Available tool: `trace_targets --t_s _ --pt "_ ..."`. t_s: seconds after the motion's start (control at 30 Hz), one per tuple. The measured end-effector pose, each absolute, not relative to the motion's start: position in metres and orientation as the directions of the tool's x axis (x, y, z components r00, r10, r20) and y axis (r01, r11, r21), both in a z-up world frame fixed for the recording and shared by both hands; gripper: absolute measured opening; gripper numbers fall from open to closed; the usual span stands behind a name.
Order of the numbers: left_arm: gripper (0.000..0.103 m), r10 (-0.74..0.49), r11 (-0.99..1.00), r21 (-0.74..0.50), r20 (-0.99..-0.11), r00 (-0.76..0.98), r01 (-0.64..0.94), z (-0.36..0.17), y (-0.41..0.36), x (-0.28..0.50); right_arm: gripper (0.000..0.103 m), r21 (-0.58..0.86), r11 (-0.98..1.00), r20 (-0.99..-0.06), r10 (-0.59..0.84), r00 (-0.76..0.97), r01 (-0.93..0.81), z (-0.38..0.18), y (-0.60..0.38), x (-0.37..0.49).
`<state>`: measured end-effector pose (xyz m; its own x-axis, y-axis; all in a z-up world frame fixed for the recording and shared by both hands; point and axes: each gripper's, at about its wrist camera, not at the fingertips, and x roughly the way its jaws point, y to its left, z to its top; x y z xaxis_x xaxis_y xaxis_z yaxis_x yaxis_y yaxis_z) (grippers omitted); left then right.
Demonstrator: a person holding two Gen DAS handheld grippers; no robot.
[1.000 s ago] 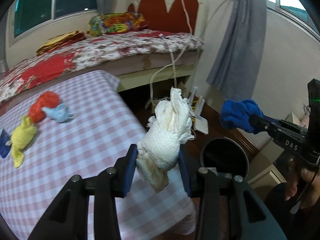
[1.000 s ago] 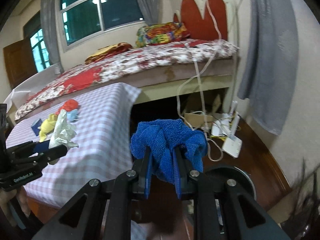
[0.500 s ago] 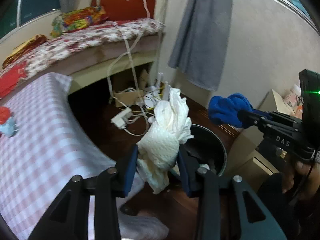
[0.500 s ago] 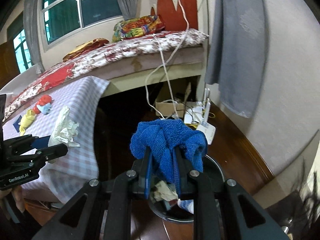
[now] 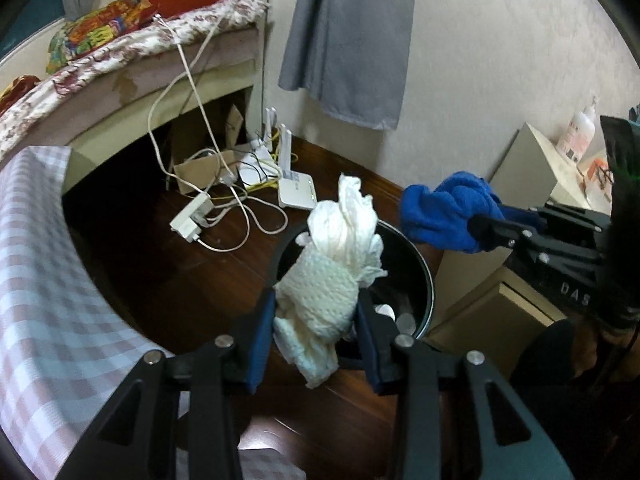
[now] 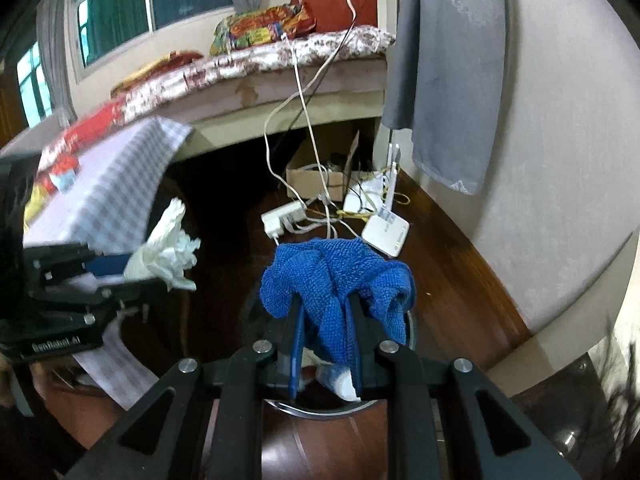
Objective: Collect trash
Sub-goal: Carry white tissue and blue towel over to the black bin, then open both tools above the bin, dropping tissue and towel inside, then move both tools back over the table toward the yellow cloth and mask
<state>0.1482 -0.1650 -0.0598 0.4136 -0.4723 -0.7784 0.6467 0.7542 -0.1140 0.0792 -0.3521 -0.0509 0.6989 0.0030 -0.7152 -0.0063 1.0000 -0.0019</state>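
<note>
My left gripper [image 5: 316, 316] is shut on a crumpled white paper wad [image 5: 336, 276] and holds it over the near rim of a round black trash bin [image 5: 424, 280] on the floor. My right gripper [image 6: 326, 332] is shut on a bunched blue cloth [image 6: 336, 284], also above the bin, whose rim [image 6: 320, 412] shows under the fingers. The left wrist view has the blue cloth [image 5: 448, 212] at the right, beyond the bin. In the right wrist view the white wad [image 6: 168, 248] hangs at the left. Some scraps lie inside the bin.
A pink checked table [image 5: 44, 300] stands left of the bin, with small coloured scraps [image 6: 60, 176] on it. A power strip [image 5: 192, 220], cables, a white router [image 5: 296, 190] and a cardboard box [image 6: 316, 176] lie on the wooden floor. A bed [image 5: 132, 52], grey curtain [image 5: 348, 40] and beige boxes [image 5: 532, 168] surround.
Both grippers swung from over the checked table to the right and down, arriving above the black bin. Each kept hold of its item throughout.
</note>
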Motion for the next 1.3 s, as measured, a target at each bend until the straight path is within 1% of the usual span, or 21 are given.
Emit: trace_targets --t_s 0.1,0.27,0.5,0.53,0.57,0.6,0.63,0.67,0.7,0.77,0.8,0.83,0.87,0.9,1.1,1.3 --pt "0.040 -0.487 0.747 -0.139 -0.780 0.393 0.651 -0.067 -0.169 0.154 0.020 -0.025 0.999 -0.729 0.008 0.684 -0.039 -0.063 -0.351 0.083" --pt "0.040 -0.476 0.726 -0.141 -0.809 0.344 0.673 -0.085 -0.184 0.160 0.020 -0.039 0.995 -0.759 0.028 0.650 -0.088 -0.082 -0.352 0.094" --pt "0.042 -0.467 0.707 -0.183 -0.846 0.257 0.683 -0.114 -0.207 0.168 0.020 -0.032 0.985 -0.815 0.073 0.575 -0.170 -0.115 -0.351 0.116" --pt "0.043 -0.467 0.708 -0.194 -0.850 0.243 0.679 -0.119 -0.208 0.171 0.021 -0.022 0.983 -0.831 0.084 0.549 -0.185 -0.122 -0.351 0.121" --pt "0.051 -0.470 0.713 -0.207 -0.850 0.237 0.670 -0.125 -0.210 0.174 0.022 -0.028 0.980 -0.843 0.081 0.531 -0.195 -0.129 -0.351 0.126" --pt "0.060 -0.463 0.723 -0.202 -0.851 0.247 0.661 -0.130 -0.210 0.176 0.029 -0.065 0.978 -0.852 0.048 0.521 -0.196 -0.138 -0.351 0.131" --pt "0.075 -0.439 0.740 -0.183 -0.860 0.260 0.647 -0.134 -0.210 0.178 0.058 -0.106 0.979 -0.859 -0.003 0.511 -0.173 -0.147 -0.354 0.137" --pt "0.078 -0.418 0.758 -0.170 -0.868 0.269 0.629 -0.137 -0.209 0.179 0.075 -0.100 0.984 -0.865 -0.011 0.502 -0.151 -0.152 -0.359 0.140" --pt "0.078 -0.412 0.767 -0.168 -0.869 0.275 0.619 -0.138 -0.207 0.180 0.084 -0.081 0.987 -0.867 -0.002 0.499 -0.137 -0.155 -0.365 0.140" --pt "0.082 -0.383 0.786 -0.136 -0.873 0.302 0.603 -0.138 -0.204 0.178 0.084 -0.110 0.990 -0.866 -0.051 0.497 -0.090 -0.156 -0.373 0.140" --pt "0.083 -0.373 0.793 -0.124 -0.873 0.315 0.596 -0.137 -0.202 0.176 0.084 -0.106 0.991 -0.863 -0.053 0.502 -0.078 -0.155 -0.376 0.138" --pt "0.090 -0.370 0.797 -0.118 -0.871 0.323 0.593 -0.136 -0.200 0.175 0.085 -0.098 0.994 -0.859 -0.061 0.508 -0.046 -0.153 -0.381 0.136" --pt "0.095 -0.362 0.803 -0.107 -0.869 0.336 0.587 -0.135 -0.198 0.174 0.089 -0.092 0.995 -0.858 -0.066 0.510 -0.025 -0.151 -0.384 0.136" --pt "0.096 -0.357 0.808 -0.095 -0.864 0.355 0.581 -0.133 -0.197 0.172 0.103 -0.079 0.997 -0.855 -0.070 0.514 0.006 -0.149 -0.388 0.134" --pt "0.099 -0.348 0.831 -0.064 -0.835 0.426 0.553 -0.113 -0.190 0.166 0.103 -0.068 0.995 -0.822 -0.097 0.561 0.071 -0.125 -0.390 0.131" --pt "0.100 -0.340 0.841 -0.044 -0.818 0.464 0.539 -0.098 -0.185 0.165 0.103 -0.059 0.995 -0.791 -0.095 0.604 0.079 -0.097 -0.382 0.122"
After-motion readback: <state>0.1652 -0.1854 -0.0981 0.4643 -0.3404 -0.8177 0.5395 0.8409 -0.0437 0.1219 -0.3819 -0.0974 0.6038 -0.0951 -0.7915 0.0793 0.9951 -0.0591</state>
